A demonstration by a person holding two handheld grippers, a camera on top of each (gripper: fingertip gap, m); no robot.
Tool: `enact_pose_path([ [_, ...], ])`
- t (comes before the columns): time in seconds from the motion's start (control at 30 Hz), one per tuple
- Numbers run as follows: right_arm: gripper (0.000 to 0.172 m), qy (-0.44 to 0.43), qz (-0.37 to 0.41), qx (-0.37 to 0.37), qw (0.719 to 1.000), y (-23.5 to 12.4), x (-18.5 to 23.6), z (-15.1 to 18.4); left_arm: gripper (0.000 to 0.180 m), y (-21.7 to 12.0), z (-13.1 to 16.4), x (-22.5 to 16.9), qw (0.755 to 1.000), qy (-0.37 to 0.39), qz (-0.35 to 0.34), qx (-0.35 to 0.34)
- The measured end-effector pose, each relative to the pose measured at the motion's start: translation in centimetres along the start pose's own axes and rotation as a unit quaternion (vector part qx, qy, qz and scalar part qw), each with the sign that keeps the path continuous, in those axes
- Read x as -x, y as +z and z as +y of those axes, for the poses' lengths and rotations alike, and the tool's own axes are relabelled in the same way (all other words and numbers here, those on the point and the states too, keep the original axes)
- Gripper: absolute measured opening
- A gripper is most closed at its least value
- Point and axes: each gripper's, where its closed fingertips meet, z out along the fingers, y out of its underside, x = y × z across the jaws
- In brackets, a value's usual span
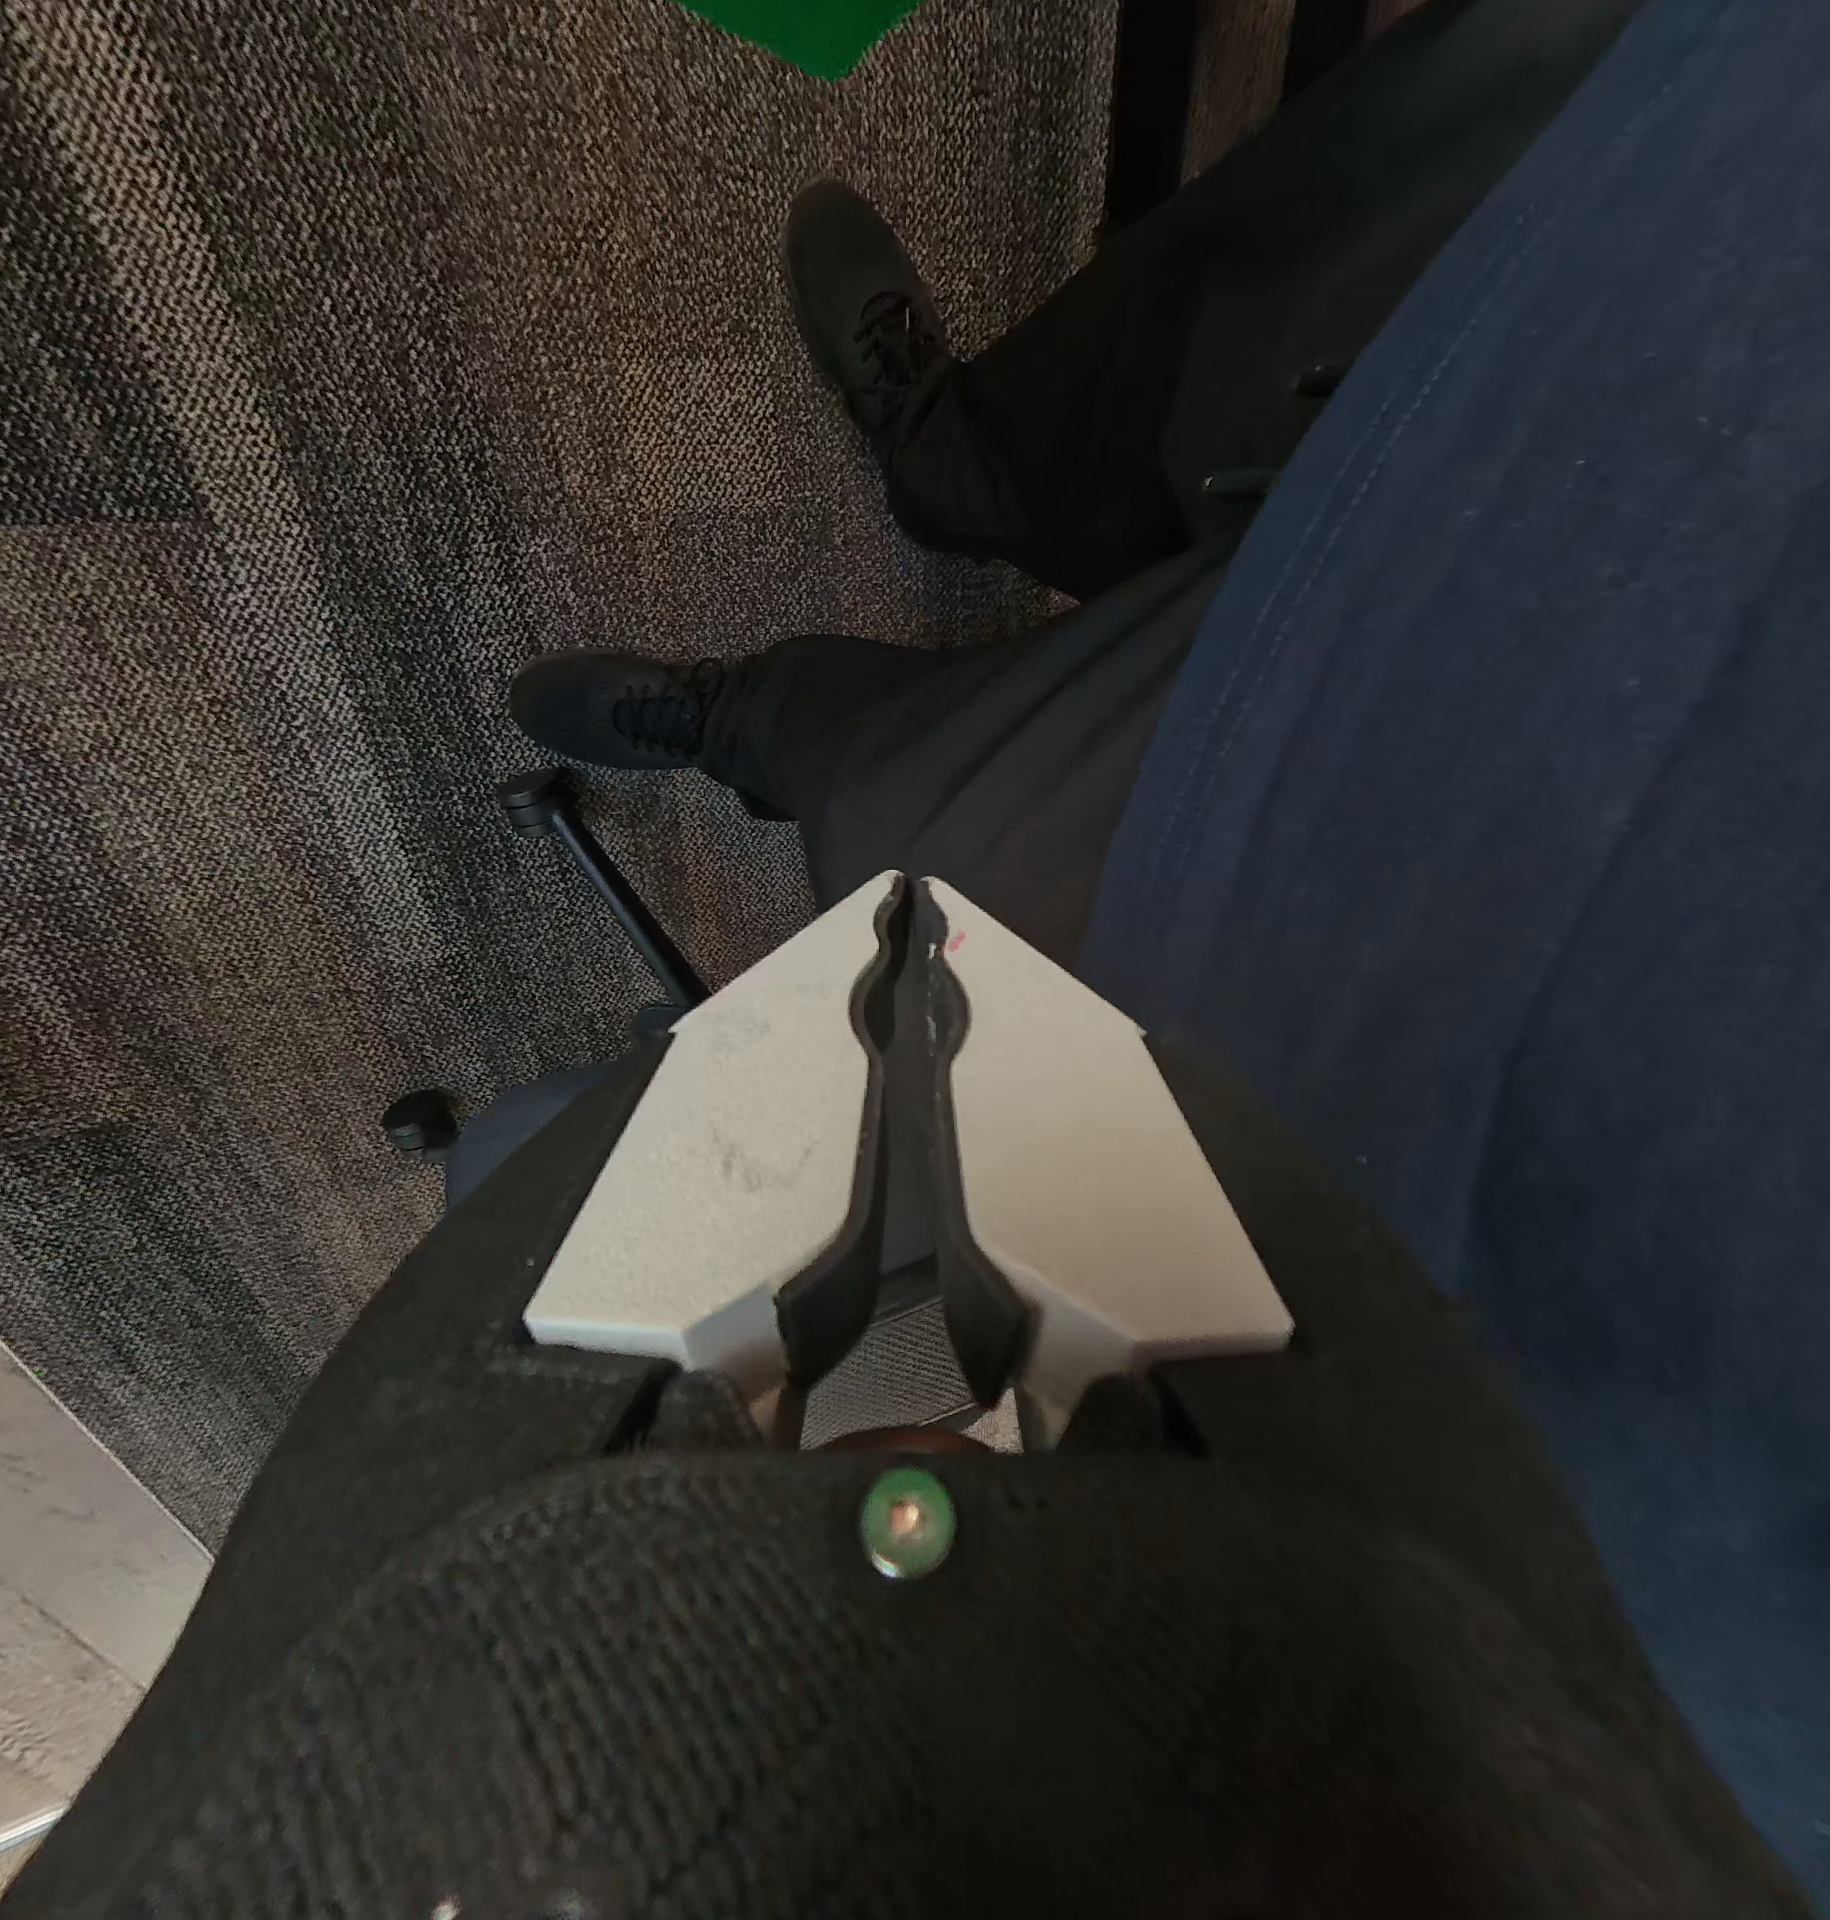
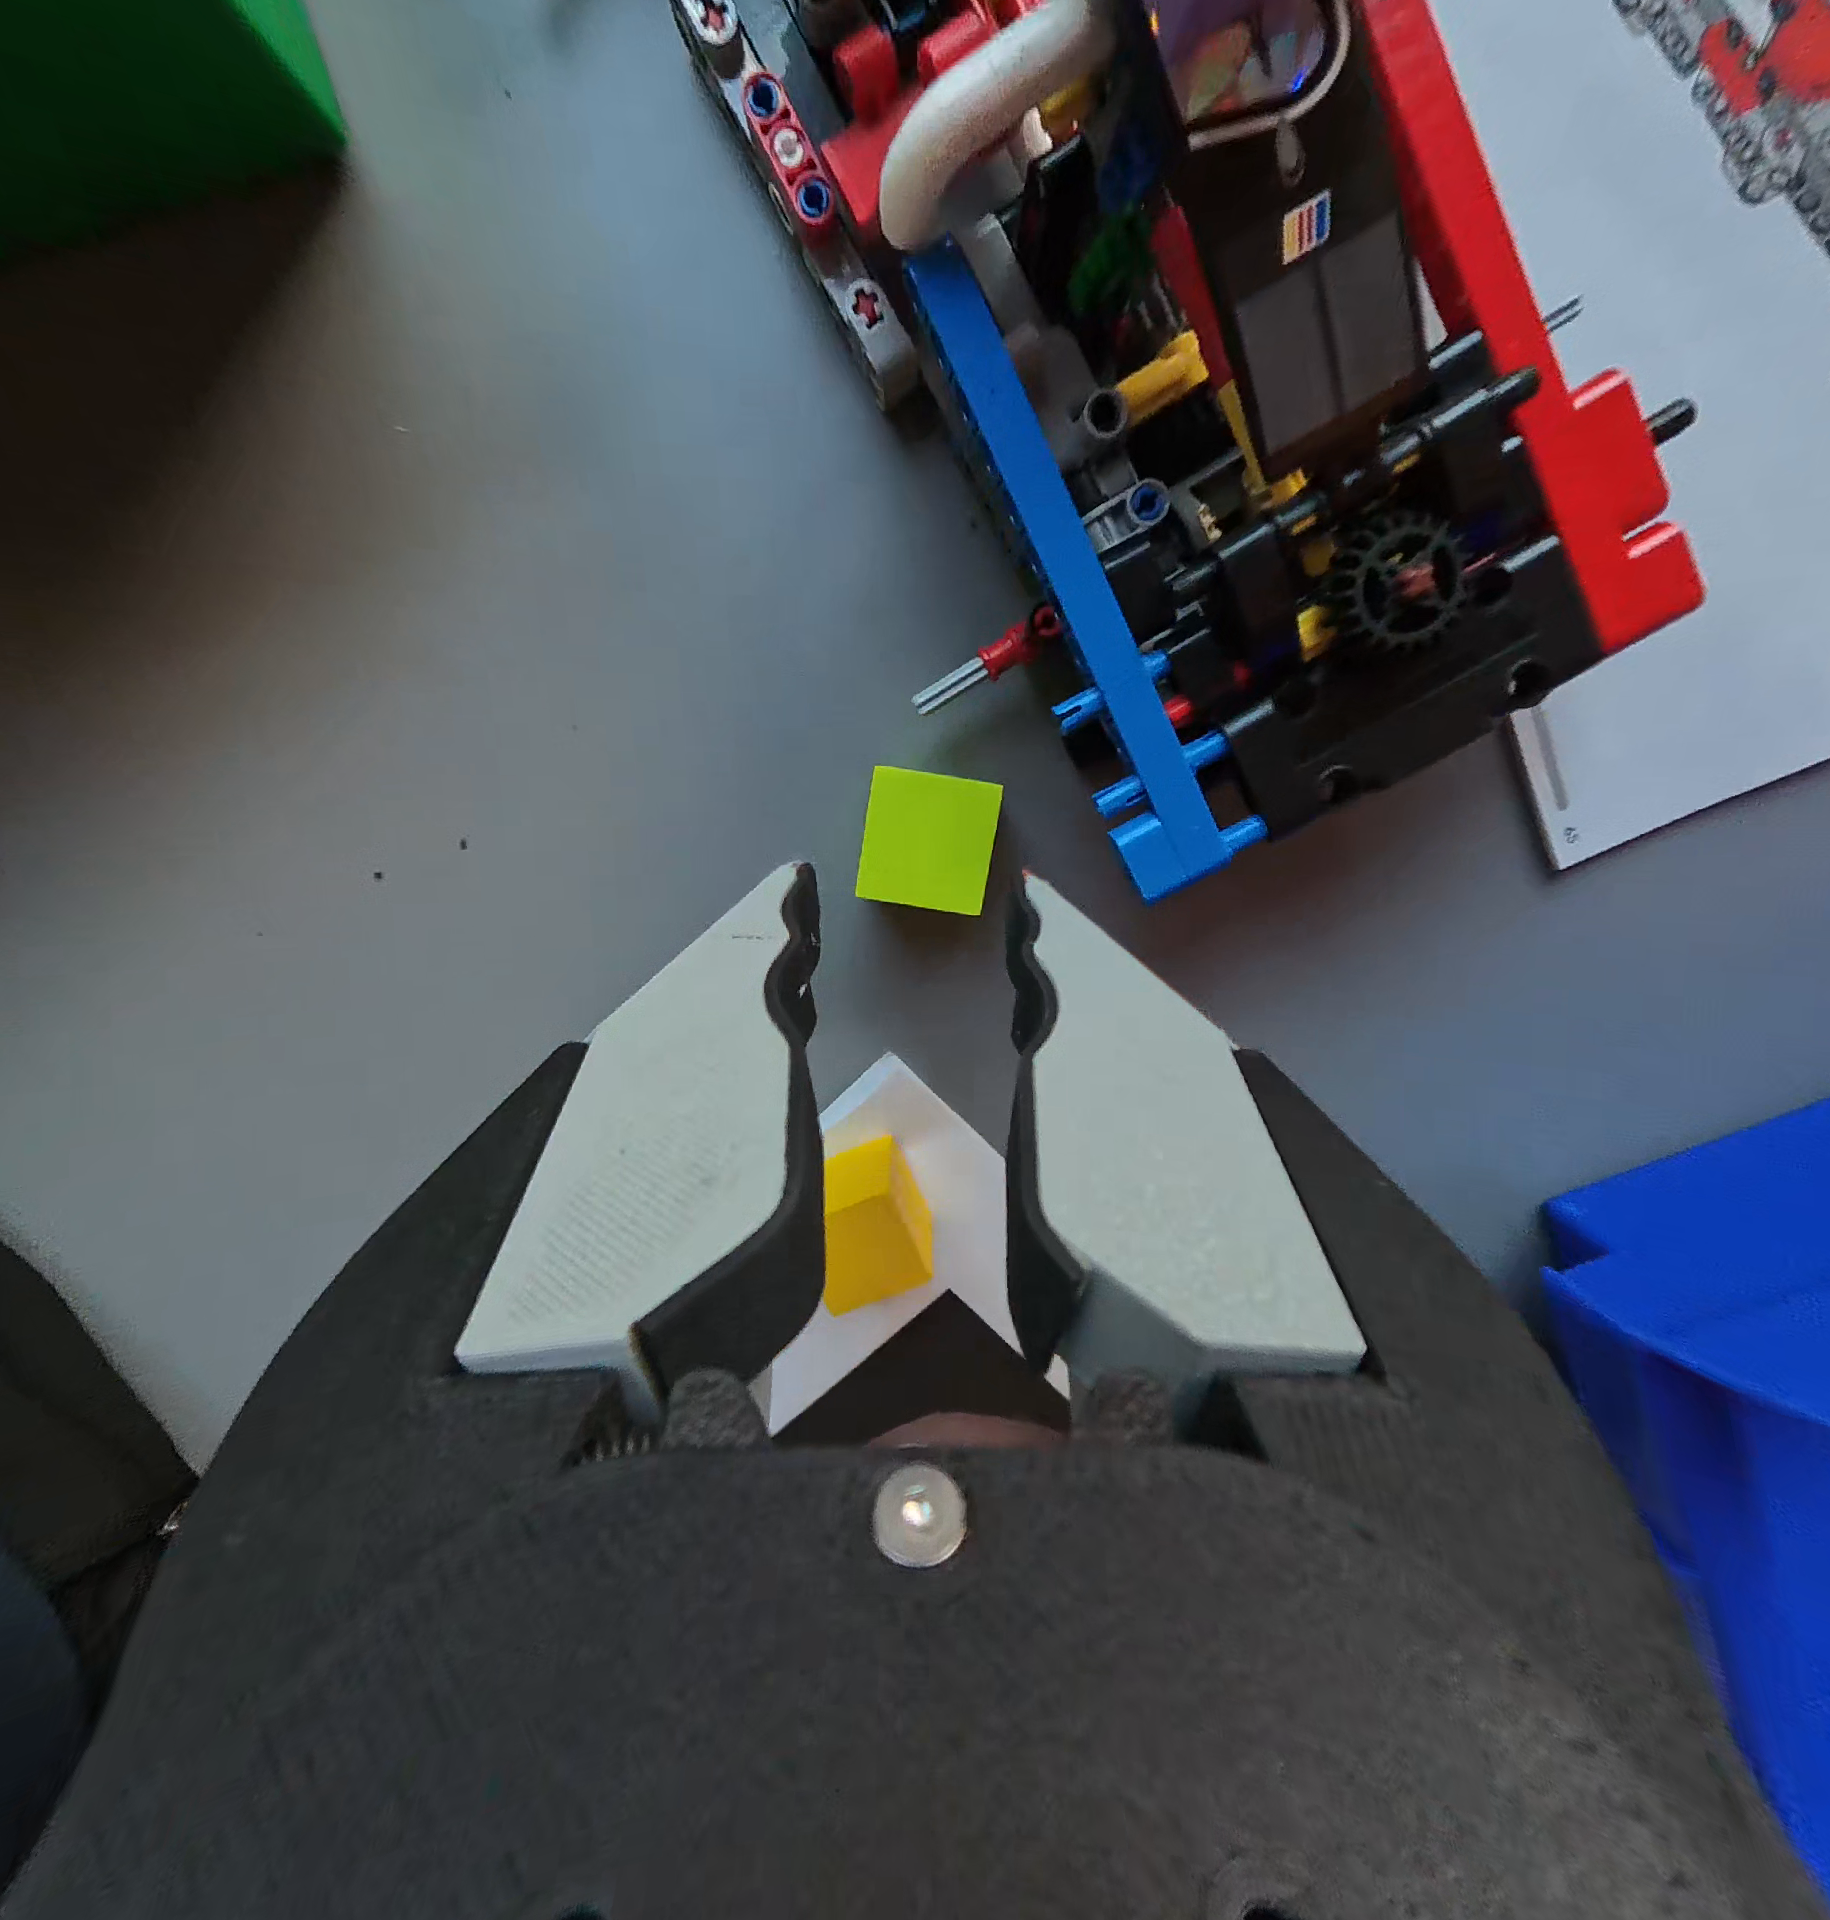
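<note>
Left gripper (image 1: 913, 883) fingers closed together above carpet (image 1: 267, 520)

Lime cube (image 2: 929, 840); yellow block (image 2: 875, 1221); blue bin (image 2: 1721, 1455); grey tabletop (image 2: 475, 623); speckled grey carpet (image 1: 319, 416).

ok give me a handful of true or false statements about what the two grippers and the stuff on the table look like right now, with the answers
1. The right gripper is clamped on the lime green cube. False: its jaws stand open and the cube lies on the grey table just past the fingertips, untouched.
2. The left gripper has its jaws together with nothing between them. True.
3. The left gripper points down at a speckled carpet beside a person's black shoes. True.
4. A yellow block sits on a white piece under the right gripper. True.
5. The brick-built model lies left of the cube. False: it lies to the right and beyond it.
</note>
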Motion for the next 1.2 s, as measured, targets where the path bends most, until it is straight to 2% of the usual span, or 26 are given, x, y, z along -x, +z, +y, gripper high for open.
enact_pose_path([
  [0.2, 0.034, 0.016, 0.003, 0.020, 1.000, 1.7, 0.1, 0.7, 0.000, -0.1, 0.0, 0.1, 1.000, 0.008, -0.003, 0.007],
  [0.33, 0.026, 0.021, 0.005, 0.031, 0.999, 2.5, 0.1, 1.1, 0.000, 0.1, 0.3, 0.1, 1.000, 0.019, -0.004, 0.018],
  [0.57, 0.025, 0.010, -0.004, 0.010, 1.000, 0.6, 0.8, 0.5, 0.000, 0.3, 0.1, 0.0, 1.000, 0.017, -0.001, 0.014],
  [0.67, 0.025, 0.002, -0.016, -0.027, 1.000, -1.7, 1.0, -1.3, 0.000, 0.5, 0.2, 0.0, 1.000, 0.016, 0.001, 0.014],
  [0.8, 0.025, -0.028, -0.023, -0.091, 0.995, -5.8, 0.3, -5.9, 0.000, 0.7, 0.3, -0.1, 1.000, 0.011, 0.005, 0.013],
  [0.9, 0.025, -0.049, -0.013, -0.101, 0.994, -7.3, -1.6, -9.1, 0.000, 0.9, 0.4, -0.1, 1.000, 0.013, 0.006, 0.014],
  [1.03, 0.025, -0.062, -0.033, -0.070, 0.995, -6.6, -3.1, -11.6, 0.000, 0.9, 0.4, -0.1, 1.000, 0.009, 0.005, 0.010],
  [1.2, 0.025, -0.133, -0.039, -0.029, 0.990, -4.9, -3.8, -13.0, 0.000, 0.7, 1.0, 0.0, 1.000, -0.004, 0.003, 0.008],
])
